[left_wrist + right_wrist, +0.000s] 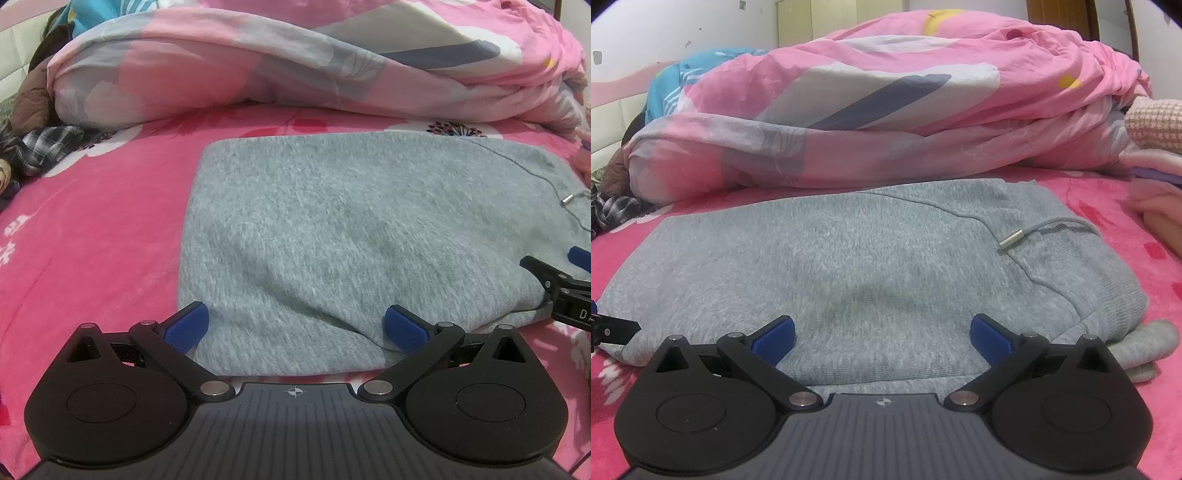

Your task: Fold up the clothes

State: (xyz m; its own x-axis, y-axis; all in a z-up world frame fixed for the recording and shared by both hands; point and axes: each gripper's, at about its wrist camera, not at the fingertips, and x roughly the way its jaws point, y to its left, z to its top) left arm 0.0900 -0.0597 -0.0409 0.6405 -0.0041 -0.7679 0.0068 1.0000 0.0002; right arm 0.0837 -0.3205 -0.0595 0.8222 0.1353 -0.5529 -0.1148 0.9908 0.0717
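The grey garment (827,258) is laid folded into a rectangle on the pink sheet (92,229), in front of the heaped quilt (868,122). Both the left gripper (295,328) and the right gripper (882,334) are spread wide at its near edge, nothing held. The cord tip (1011,237) is best tucked in and the near layers squared before any further fold.

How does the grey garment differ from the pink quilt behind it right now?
The grey garment lies flat and folded in a tidy block; the pink quilt is heaped and rumpled. The garment is plain heathered grey with a metal-tipped drawstring; the quilt is patterned. Both rest on the pink bedsheet.
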